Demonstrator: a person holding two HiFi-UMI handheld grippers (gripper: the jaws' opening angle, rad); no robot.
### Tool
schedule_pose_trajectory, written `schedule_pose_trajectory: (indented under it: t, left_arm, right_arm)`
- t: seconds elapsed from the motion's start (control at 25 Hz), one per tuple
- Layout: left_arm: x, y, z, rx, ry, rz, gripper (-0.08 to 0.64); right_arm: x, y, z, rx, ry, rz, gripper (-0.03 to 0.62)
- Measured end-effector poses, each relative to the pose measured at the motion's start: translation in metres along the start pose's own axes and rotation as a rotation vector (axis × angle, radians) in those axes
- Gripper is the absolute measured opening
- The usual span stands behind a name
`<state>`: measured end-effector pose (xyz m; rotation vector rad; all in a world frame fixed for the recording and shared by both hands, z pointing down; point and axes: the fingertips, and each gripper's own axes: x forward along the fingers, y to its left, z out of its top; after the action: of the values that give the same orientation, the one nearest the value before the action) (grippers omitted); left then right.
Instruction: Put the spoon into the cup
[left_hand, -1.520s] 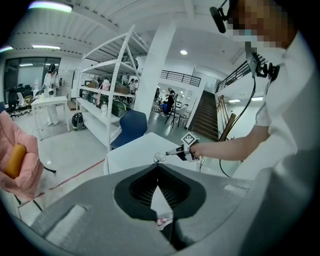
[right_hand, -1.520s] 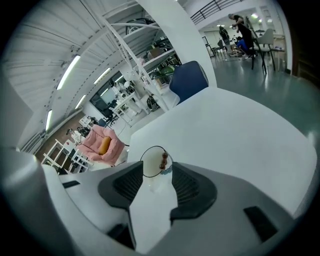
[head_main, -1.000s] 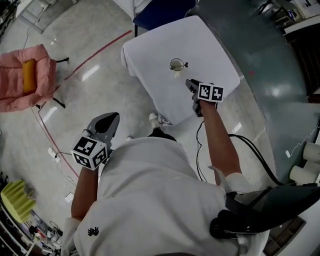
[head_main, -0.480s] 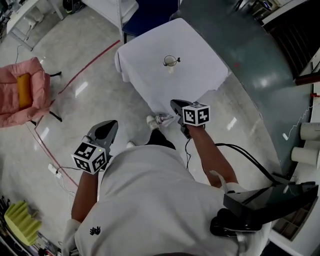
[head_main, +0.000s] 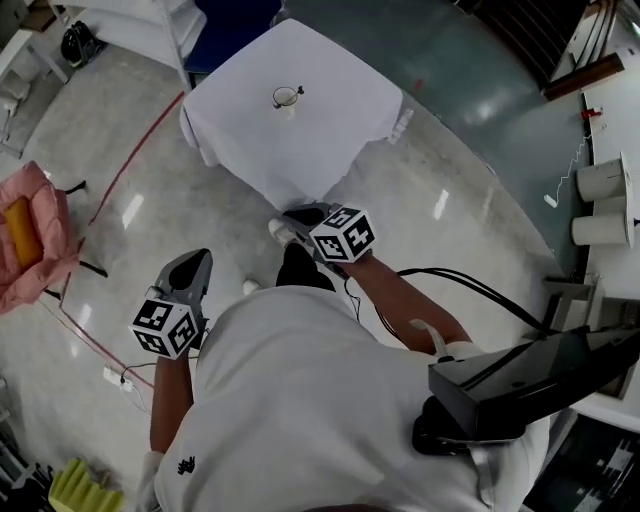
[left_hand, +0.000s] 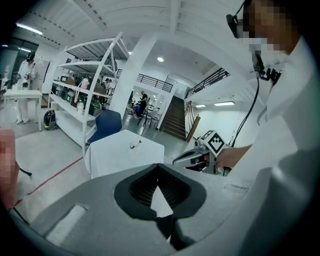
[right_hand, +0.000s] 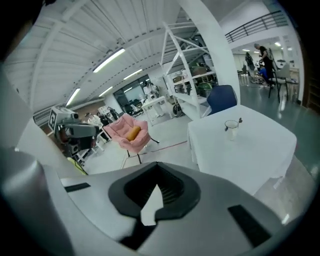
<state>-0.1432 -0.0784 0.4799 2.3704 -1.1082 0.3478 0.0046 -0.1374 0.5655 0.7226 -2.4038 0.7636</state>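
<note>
Cup (head_main: 287, 97) on bench (head_main: 340, 120) in head view, well ahead of both tools, spoon (head_main: 298, 91) standing in it, handle up. Right tool (head_main: 298, 215) nearer, left tool (head_main: 195, 265) farther back.

Left gripper view: jaws pressed together, nothing between; cup far ahead, slightly left.

Right gripper view: jaws closed, empty; cup far ahead, up to the right.

Judged done; no further reach called for.
</note>
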Motion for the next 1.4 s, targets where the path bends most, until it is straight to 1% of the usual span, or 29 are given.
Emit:
schedule_pose_trajectory:
  t: [0.12, 0.32, 0.44, 0.56, 0.8, 1.12, 1.4]
  left_arm:
    - [-0.004, -0.009, -0.005, 0.010, -0.001, -0.028, 0.011]
    - [-0.014, 0.000, -0.014, 0.023, 0.009, -0.014, 0.011]
    - [-0.019, 0.000, -0.013, 0.032, -0.001, -0.010, 0.011]
    - [-0.029, 0.003, -0.018, 0.023, -0.006, 0.010, 0.011]
    - [-0.040, 0.007, -0.022, 0.017, -0.006, 0.045, 0.012]
    - [-0.055, 0.021, -0.031, -0.007, -0.017, 0.076, 0.011]
    - [-0.053, 0.016, -0.038, -0.016, 0.000, 0.064, 0.012]
  right_arm:
    - [-0.003, 0.024, -0.014, -0.074, 0.028, 0.004, 0.008]
    - [-0.006, 0.052, -0.025, -0.098, 0.007, 0.012, 0.008]
    - [-0.008, 0.061, -0.025, -0.123, 0.009, 0.012, 0.008]
    - [-0.006, 0.070, -0.023, -0.134, 0.004, 0.024, 0.008]
    - [-0.002, 0.080, -0.008, -0.180, -0.014, 0.057, 0.008]
    - [0.011, 0.094, -0.001, -0.221, -0.007, 0.076, 0.008]
    - [0.011, 0.095, -0.004, -0.218, -0.007, 0.077, 0.008]
